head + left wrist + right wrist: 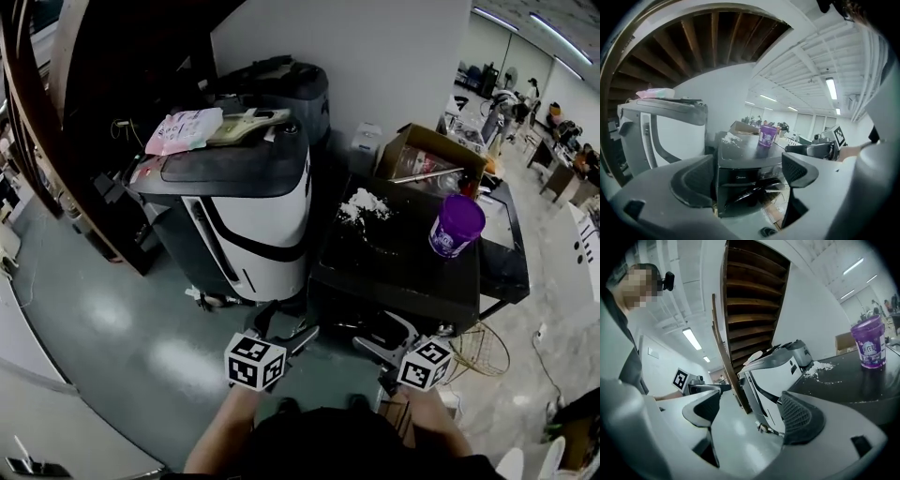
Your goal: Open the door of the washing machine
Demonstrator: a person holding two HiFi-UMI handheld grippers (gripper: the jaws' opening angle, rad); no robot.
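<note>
at lower centre of the head view, both forearms reach forward. left gripper and right gripper are spread and empty, near the black washing machine.
left gripper view: its closed front stands beyond the jaws, untouched.
right gripper view: free floor ahead.

Your head camera looks steeply down from above onto the tops of the white machine and the black appliance, with the left gripper and the right gripper at the picture's bottom edge. Your left gripper view sits low and nearly level, close before the black appliance's front. Your right gripper view, also low, faces the white machine's side. All three views share the purple cup and both machines, and each gripper view catches the other gripper.
</note>
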